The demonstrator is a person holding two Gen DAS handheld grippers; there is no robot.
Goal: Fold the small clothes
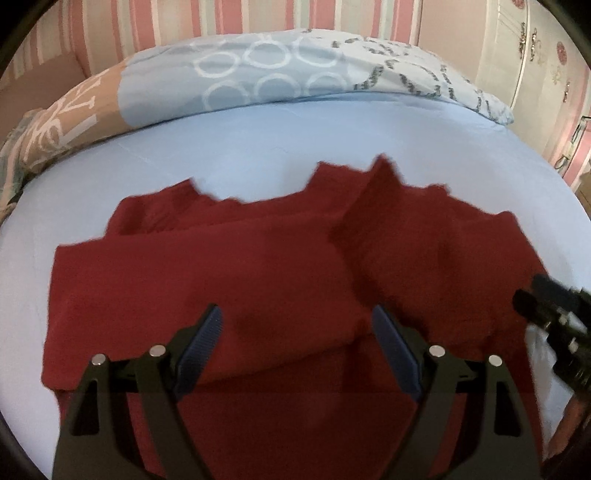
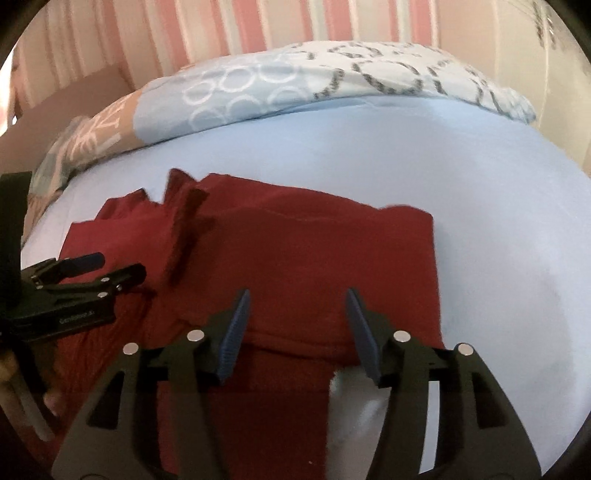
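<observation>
A dark red garment (image 1: 258, 266) lies spread on the light blue bed sheet (image 1: 258, 147), with folded layers and a crease down its right part. My left gripper (image 1: 295, 317) is open just above the garment's near part, holding nothing. My right gripper (image 2: 297, 299) is open above the garment's (image 2: 314, 251) right near edge, holding nothing. The left gripper also shows in the right wrist view (image 2: 110, 269) at the left, over the garment. The right gripper's tip shows in the left wrist view (image 1: 535, 295) at the right edge.
A patterned blue, white and tan duvet (image 1: 277, 70) lies bunched along the far side of the bed. A pink striped wall (image 1: 258, 18) stands behind it. A white cabinet (image 1: 524, 55) is at the far right. The sheet (image 2: 480, 221) extends right of the garment.
</observation>
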